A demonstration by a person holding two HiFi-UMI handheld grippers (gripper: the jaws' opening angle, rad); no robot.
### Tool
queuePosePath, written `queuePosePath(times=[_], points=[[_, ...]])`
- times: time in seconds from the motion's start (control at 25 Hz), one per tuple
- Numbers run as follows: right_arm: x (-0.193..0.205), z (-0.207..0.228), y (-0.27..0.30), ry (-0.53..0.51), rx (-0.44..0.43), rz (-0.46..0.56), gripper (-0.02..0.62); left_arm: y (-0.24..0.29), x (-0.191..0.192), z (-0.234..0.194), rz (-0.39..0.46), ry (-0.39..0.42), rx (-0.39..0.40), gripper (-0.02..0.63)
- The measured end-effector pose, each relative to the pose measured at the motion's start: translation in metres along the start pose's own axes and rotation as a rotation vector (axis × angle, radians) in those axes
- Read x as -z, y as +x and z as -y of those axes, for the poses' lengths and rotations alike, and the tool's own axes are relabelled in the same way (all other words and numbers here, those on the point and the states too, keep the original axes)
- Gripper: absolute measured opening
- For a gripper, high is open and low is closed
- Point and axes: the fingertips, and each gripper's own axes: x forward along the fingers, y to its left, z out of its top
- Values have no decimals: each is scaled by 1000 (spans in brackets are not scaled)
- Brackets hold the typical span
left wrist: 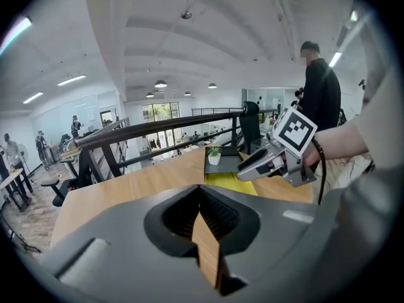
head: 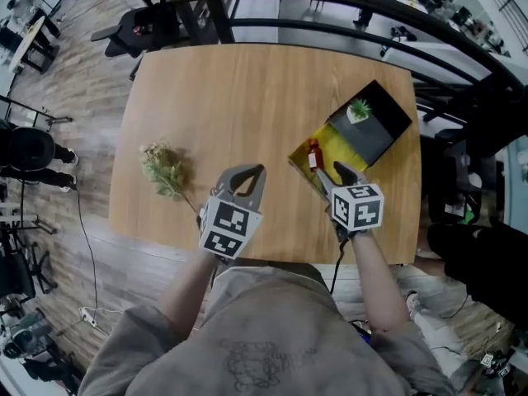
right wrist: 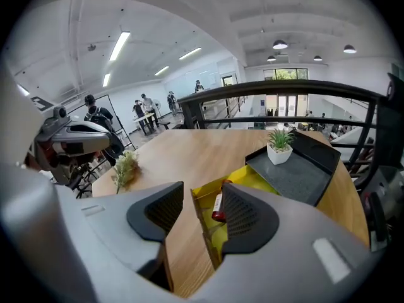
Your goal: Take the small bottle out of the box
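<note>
Broadly, a wooden table (head: 247, 97) fills the head view. Toward its right side sits an open box (head: 328, 137) with a yellow inside, and its black lid (head: 381, 130) lies flat against the far side of it, touching.

The left tool (head: 257, 172) hangs over the table's near middle, well apart from the box. Its own view shows the left tool (left wrist: 201, 191) with the jaws pressed together at the tips and nothing between them; only a thin wedge of table wood shows through the gap behind.

The right tool (head: 330, 177) is at the near end of the box. In the right gripper view the right tool (right wrist: 203, 202) has its jaws spread wide, and the near yellow wall of the box (right wrist: 201, 210) stands in the gap between them, not gripped.

On the left of the table, well apart from everything else, lies a dried flower sprig (head: 165, 170).

A small potted plant (head: 359, 110) in a white pot stands upright on the lid.

The small bottle (head: 313, 155), with a red cap, lies inside the yellow box near its left wall. Seen from the right gripper view, the small bottle (right wrist: 218, 206) is just beside the inner face of the right-hand jaw, and I cannot tell whether they touch.
</note>
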Motion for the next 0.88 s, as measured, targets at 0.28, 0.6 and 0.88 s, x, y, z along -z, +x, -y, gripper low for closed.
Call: queuePosePath(times=[0.28, 0.6, 0.88], points=[[11, 14, 53, -9, 15, -112, 175, 24, 21, -14, -48, -26, 14, 2], [32, 36, 100, -17, 57, -219, 175, 49, 50, -26, -115, -53, 28, 2], [56, 51, 129, 30, 71, -288, 197, 61, 66, -27, -150, -66, 47, 2]])
